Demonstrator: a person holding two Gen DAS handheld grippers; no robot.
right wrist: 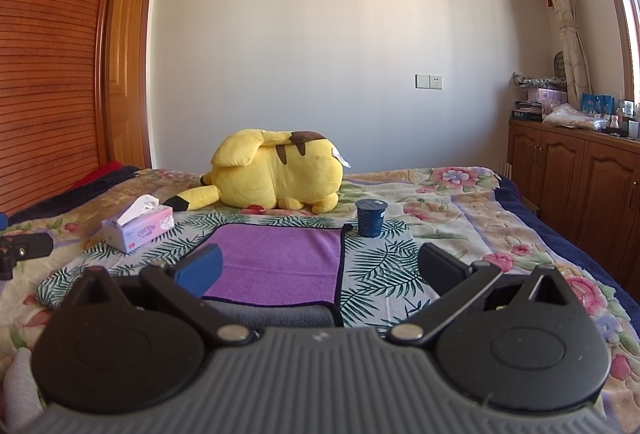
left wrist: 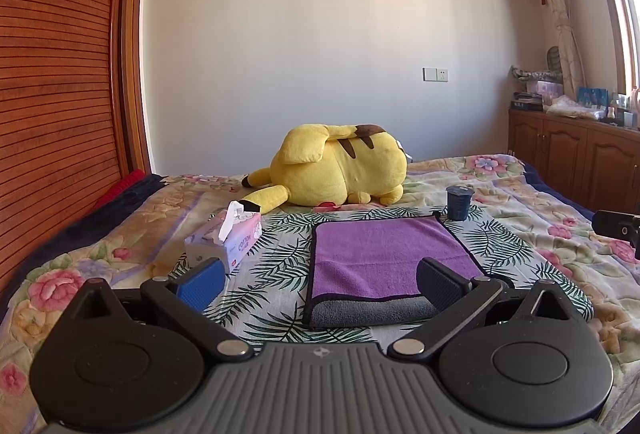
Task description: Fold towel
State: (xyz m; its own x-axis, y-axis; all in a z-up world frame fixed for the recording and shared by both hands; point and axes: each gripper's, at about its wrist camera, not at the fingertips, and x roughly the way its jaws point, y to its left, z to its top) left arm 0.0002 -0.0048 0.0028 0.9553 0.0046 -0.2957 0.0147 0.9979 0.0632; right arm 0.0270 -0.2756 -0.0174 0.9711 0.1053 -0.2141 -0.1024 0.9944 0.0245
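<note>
A purple towel [left wrist: 380,258] with a dark border lies folded on the leaf-print cloth on the bed; its grey underside shows along the near edge. It also shows in the right wrist view [right wrist: 276,262]. My left gripper [left wrist: 320,284] is open and empty, held just short of the towel's near edge, its right finger in front of the towel's near right part. My right gripper [right wrist: 320,270] is open and empty, near the towel's near right corner, its blue left pad [right wrist: 200,270] in front of the towel.
A tissue box [left wrist: 224,240] stands left of the towel, a dark blue cup [left wrist: 459,203] at its far right corner. A yellow plush toy [left wrist: 336,170] lies behind. A wooden wardrobe [left wrist: 56,94] is on the left, cabinets [right wrist: 576,194] on the right.
</note>
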